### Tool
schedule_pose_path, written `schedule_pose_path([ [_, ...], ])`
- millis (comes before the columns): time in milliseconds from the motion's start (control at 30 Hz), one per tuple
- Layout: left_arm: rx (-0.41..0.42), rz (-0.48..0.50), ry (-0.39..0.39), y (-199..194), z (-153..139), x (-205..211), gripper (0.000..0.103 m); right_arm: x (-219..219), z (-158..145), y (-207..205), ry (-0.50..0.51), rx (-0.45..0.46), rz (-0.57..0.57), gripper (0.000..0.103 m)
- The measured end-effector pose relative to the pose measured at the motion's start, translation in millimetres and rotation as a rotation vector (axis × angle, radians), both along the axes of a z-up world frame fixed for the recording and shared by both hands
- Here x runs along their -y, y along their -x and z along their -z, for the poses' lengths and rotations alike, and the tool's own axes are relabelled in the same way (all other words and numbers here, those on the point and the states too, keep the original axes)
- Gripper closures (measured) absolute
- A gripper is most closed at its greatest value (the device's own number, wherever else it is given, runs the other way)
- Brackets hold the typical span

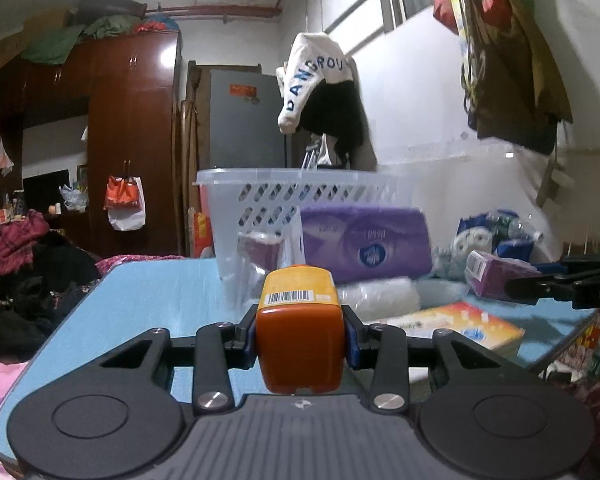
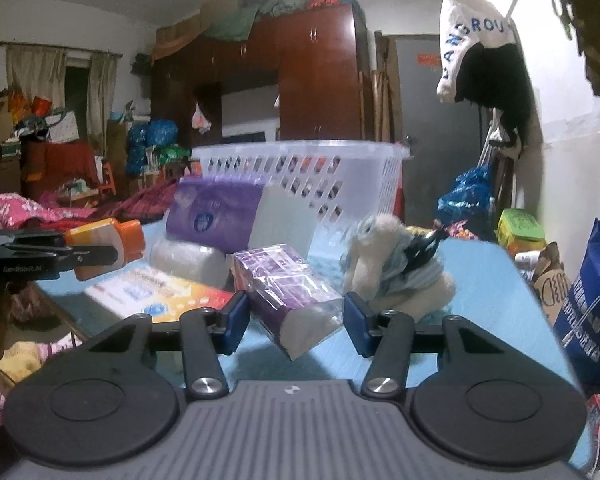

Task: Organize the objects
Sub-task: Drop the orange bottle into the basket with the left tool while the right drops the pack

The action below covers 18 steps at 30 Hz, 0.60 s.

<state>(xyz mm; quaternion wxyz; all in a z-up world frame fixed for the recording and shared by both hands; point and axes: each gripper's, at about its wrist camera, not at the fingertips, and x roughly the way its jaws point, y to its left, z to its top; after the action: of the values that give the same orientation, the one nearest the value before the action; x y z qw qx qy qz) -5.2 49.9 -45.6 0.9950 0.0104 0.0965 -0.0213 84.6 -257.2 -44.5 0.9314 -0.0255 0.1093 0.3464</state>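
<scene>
Two wrist cameras looked across a light blue bench (image 1: 160, 292) in a cluttered room. The left gripper (image 1: 300, 344) was clamped on an orange bottle (image 1: 300, 320), its blue pads pressed against the bottle's darker orange cap end, with the barcode label facing up. The bottle was lifted above the bench surface, pointing toward a white slotted plastic basket (image 1: 260, 196) that stood further back on the bench.

In the right wrist view, the right gripper (image 2: 296, 324) was spread wide, its two blue pads either side of a small purple tissue pack (image 2: 288, 292) wrapped in clear plastic. The pack sat tilted between the pads, and neither pad clearly touched it. Whether it rested on the bench or was tipped up at one end could not be told.

Leaning against the basket's near wall was a large purple tissue package (image 2: 216, 212). Just in front of it lay a clear-wrapped whitish roll (image 2: 188, 260), and nearer still a flat colourful box (image 2: 160, 292) with orange and yellow printing. To the right of the small pack lay a cream soft toy (image 2: 388, 264) in pale blue clothing, close beside the basket's corner.

From the right wrist view the left gripper appeared at the left edge, holding the orange bottle above the bench's edge, near the colourful box.

Behind the bench stood a dark red wardrobe (image 1: 132, 140) and a white garment (image 1: 312, 80) with blue lettering hung from above.
</scene>
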Motion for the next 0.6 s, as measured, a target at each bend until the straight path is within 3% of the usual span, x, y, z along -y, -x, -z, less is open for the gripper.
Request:
schedule_pose_path([
  [200, 0.073, 0.018, 0.019, -6.2, -40.6, -3.3, 0.06, -0.3, -40.7, -6.2, -0.023, 0.067, -0.009, 0.049],
  [367, 0.074, 0.063, 0.038, -46.3, -95.5, -6.3, 0.06, -24.5, -90.9, -36.1, -0.001, 0.11, -0.009, 0.05],
  [500, 0.014, 0.078, 0.031, -102.9, -137.2, -2.0, 0.06, -61.7, -122.6, -76.8, 0.077, 0.093, 0.029, 0.05],
  [600, -0.104, 0.06, 0.031, -156.5, -152.2, -1.8, 0.06, -85.0, -133.1, -117.4, 0.138, 0.018, 0.058, 0.05],
])
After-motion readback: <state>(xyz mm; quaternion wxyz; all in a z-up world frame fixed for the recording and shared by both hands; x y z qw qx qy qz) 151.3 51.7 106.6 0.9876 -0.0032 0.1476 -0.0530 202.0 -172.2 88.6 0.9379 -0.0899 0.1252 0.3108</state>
